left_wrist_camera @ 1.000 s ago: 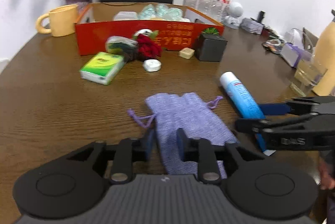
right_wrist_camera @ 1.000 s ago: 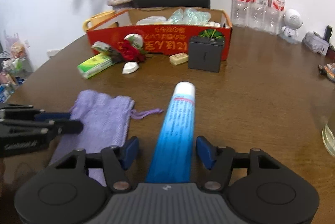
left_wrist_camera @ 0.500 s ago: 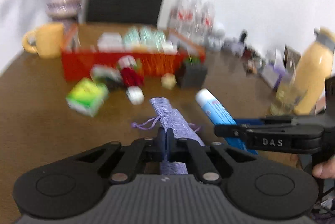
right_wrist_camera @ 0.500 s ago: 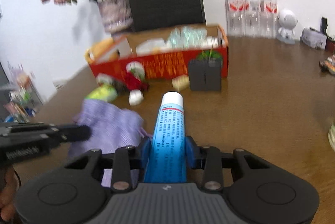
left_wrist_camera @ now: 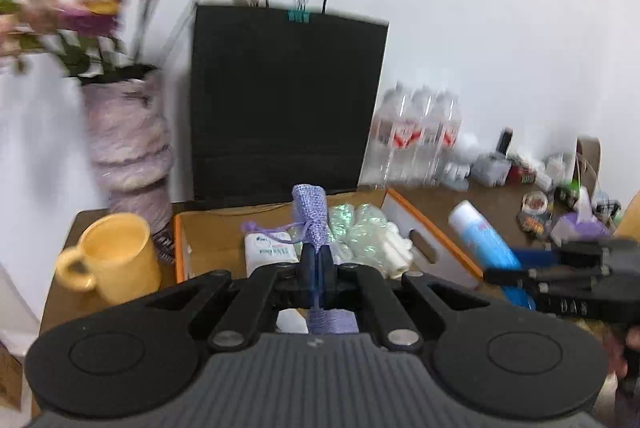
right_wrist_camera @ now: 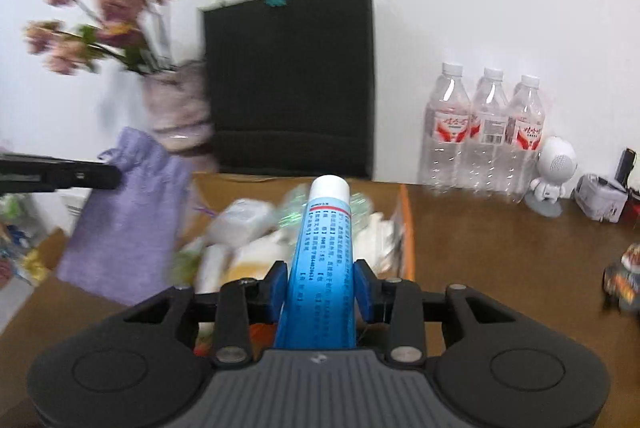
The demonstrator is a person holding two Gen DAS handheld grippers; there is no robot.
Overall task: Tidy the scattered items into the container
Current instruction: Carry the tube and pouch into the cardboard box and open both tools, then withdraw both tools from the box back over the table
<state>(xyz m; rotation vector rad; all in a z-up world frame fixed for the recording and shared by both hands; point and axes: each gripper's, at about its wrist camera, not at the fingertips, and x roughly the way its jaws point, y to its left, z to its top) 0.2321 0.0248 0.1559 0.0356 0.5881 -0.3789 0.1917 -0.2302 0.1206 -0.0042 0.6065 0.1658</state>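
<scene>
Two handheld grippers hang over an orange-rimmed cardboard box (left_wrist_camera: 430, 228) that sits at the far left of a brown desk (right_wrist_camera: 500, 248). Behind the box, against the white wall, stands a black paper bag (left_wrist_camera: 286, 104). Left of the bag is a blurred vase of pink flowers (left_wrist_camera: 128, 144), and a yellow mug (left_wrist_camera: 108, 256) stands just left of the box.

Inside the box lie pale green wrapped packets (left_wrist_camera: 360, 224), a white packet with printed text (left_wrist_camera: 270, 252), and other white items too blurred to name.

The left gripper (left_wrist_camera: 318, 260) has its jaws pressed tight on a lilac drawstring pouch (left_wrist_camera: 310, 216), which is held above the left part of the box. The right gripper (right_wrist_camera: 320, 288) has its jaws clamped on the sides of a blue tube with a white cap (right_wrist_camera: 320, 248); the cap end points over the right part of the box.

Three clear water bottles (right_wrist_camera: 484, 128) stand in a row by the wall to the right of the bag, with a small white robot figure (right_wrist_camera: 554, 168) just beside them.
</scene>
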